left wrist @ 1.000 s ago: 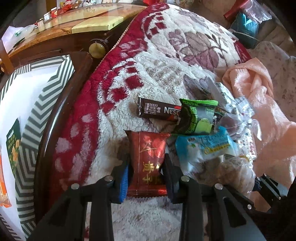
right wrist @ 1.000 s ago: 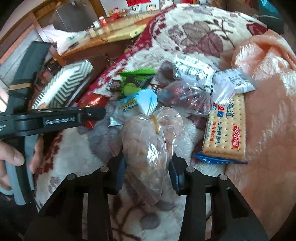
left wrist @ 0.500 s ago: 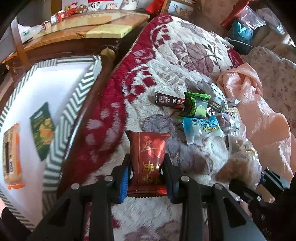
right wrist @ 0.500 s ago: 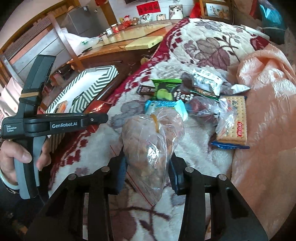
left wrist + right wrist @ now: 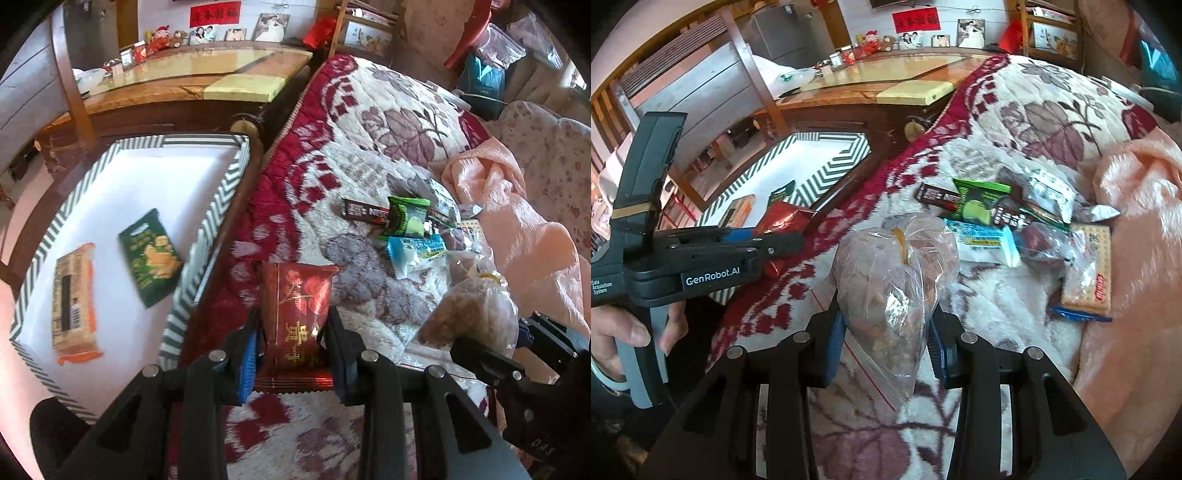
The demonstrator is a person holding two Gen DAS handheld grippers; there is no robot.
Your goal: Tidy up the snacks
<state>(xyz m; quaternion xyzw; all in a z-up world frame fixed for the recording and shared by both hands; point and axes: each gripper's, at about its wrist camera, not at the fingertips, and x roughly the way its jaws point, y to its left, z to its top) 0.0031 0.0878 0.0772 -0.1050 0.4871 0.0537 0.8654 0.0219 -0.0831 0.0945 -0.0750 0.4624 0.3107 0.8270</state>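
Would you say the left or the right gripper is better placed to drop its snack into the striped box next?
Left, probably. The left gripper, shut on the red packet, is right beside the striped box. The right gripper, shut on the clear bag, sits farther over the blanket, behind the left gripper.

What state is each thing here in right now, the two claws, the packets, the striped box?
Left gripper: shut on the dark red foil snack packet, lifted off the blanket.
Right gripper: shut on the clear plastic bag of brown snacks, tied with a rubber band.
Striped white box: open, holding a green packet and an orange packet, both lying flat.
Cracker packet: lying on the floral blanket.
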